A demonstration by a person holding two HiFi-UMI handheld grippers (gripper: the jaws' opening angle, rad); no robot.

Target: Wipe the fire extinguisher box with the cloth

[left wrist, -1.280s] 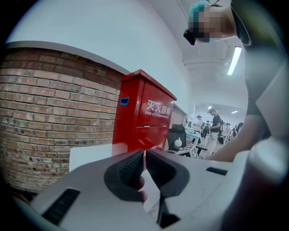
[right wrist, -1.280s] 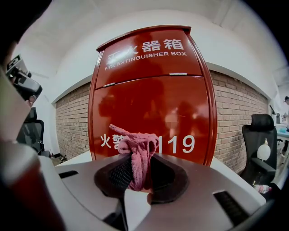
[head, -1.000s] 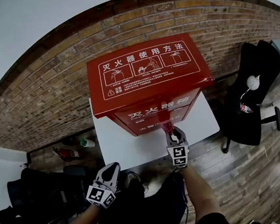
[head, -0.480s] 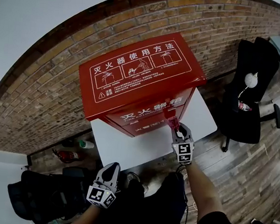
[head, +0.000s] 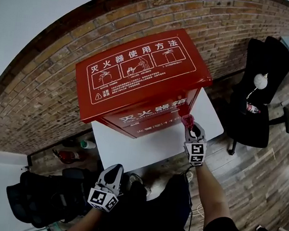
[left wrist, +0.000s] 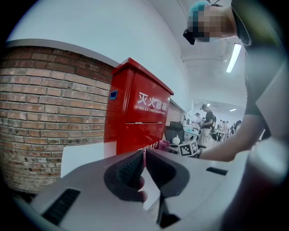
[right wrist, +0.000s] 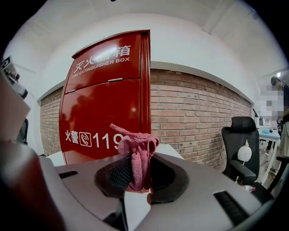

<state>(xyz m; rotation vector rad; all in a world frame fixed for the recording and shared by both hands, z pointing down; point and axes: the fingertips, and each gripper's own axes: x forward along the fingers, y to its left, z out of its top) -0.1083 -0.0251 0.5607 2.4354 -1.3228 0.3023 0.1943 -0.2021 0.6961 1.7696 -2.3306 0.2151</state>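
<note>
The red fire extinguisher box (head: pixel 138 76) stands upright against the brick wall on a white table (head: pixel 146 145); its front door (right wrist: pixel 104 103) carries white lettering and "119". My right gripper (head: pixel 191 129) is shut on a bunched pink cloth (right wrist: pixel 137 155), held at the box's lower front right corner; the cloth (head: pixel 187 120) looks close to or touching the door. My left gripper (head: pixel 108 182) hangs low in front of the table, well away from the box (left wrist: pixel 137 119), jaws shut with nothing between them.
A black office chair (head: pixel 258 98) stands to the right on the wooden floor. Dark bags (head: pixel 45 199) and a small red extinguisher (head: pixel 67 156) lie on the floor at the left. People stand far off in the left gripper view.
My right gripper with the cloth has moved rightward along the box's lower front, from near its middle to its right corner. The left gripper has stayed put.
</note>
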